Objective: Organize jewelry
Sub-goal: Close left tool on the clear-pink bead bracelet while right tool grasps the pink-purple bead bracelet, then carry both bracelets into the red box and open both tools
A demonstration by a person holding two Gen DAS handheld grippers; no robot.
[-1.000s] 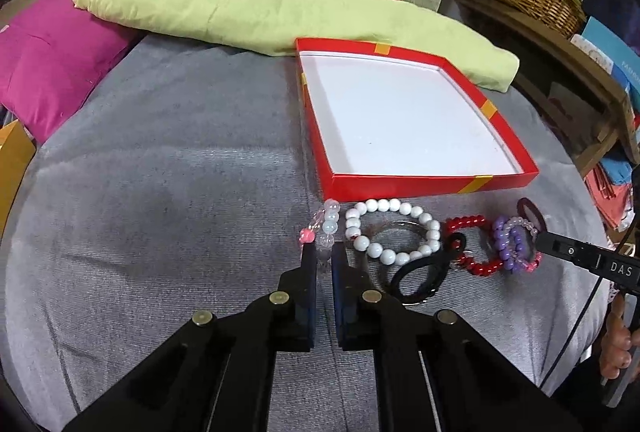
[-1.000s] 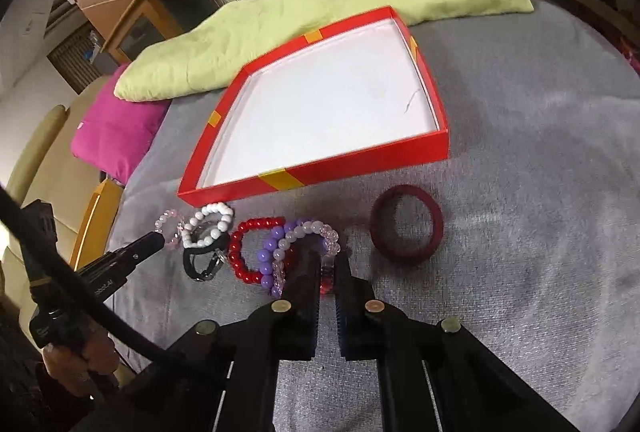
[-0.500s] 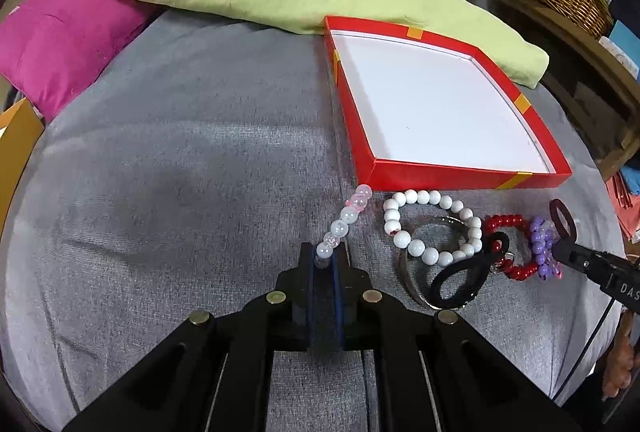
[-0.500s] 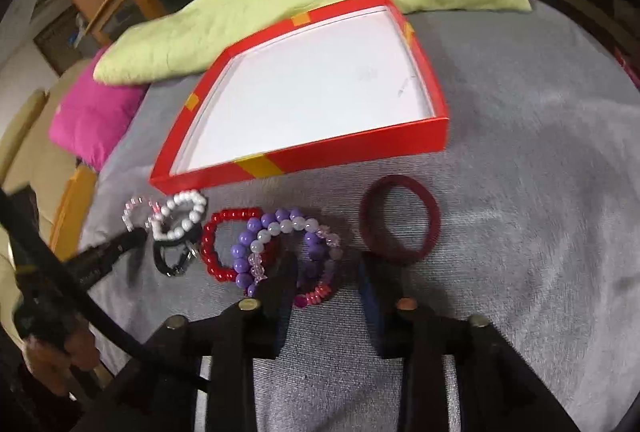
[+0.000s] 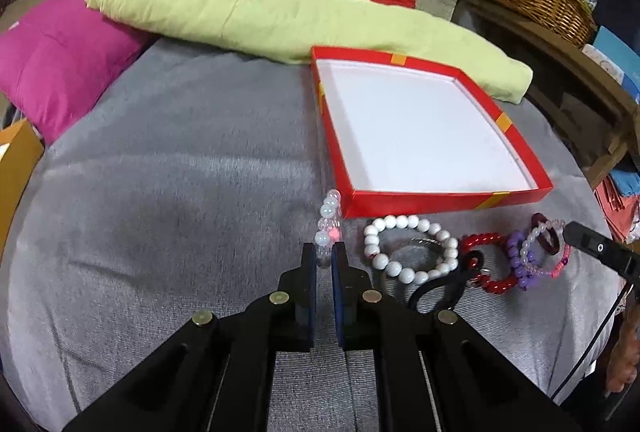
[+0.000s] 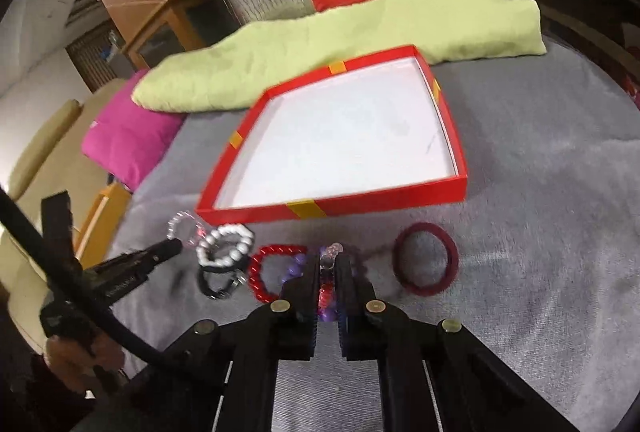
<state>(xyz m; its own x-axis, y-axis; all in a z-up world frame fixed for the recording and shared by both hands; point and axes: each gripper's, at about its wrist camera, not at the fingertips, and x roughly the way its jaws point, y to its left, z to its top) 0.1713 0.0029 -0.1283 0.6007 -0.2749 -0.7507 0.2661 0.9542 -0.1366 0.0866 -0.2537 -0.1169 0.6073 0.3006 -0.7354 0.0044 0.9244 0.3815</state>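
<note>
Grey cloth (image 5: 160, 212); clear bead bracelet (image 5: 329, 220) lengthwise from left gripper (image 5: 323, 260) toward box (image 5: 448, 198).

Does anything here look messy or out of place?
Yes. The bracelets lie overlapping in a jumble on the grey cloth beside the red box, which holds nothing. Nothing looks broken or spilled.

Each fisheye sits close behind its own claw, looking steeply down and forward. Both views share the red box (image 5: 440, 198) (image 6: 400, 202) ahead and the bracelets near the claws' tips.
</note>
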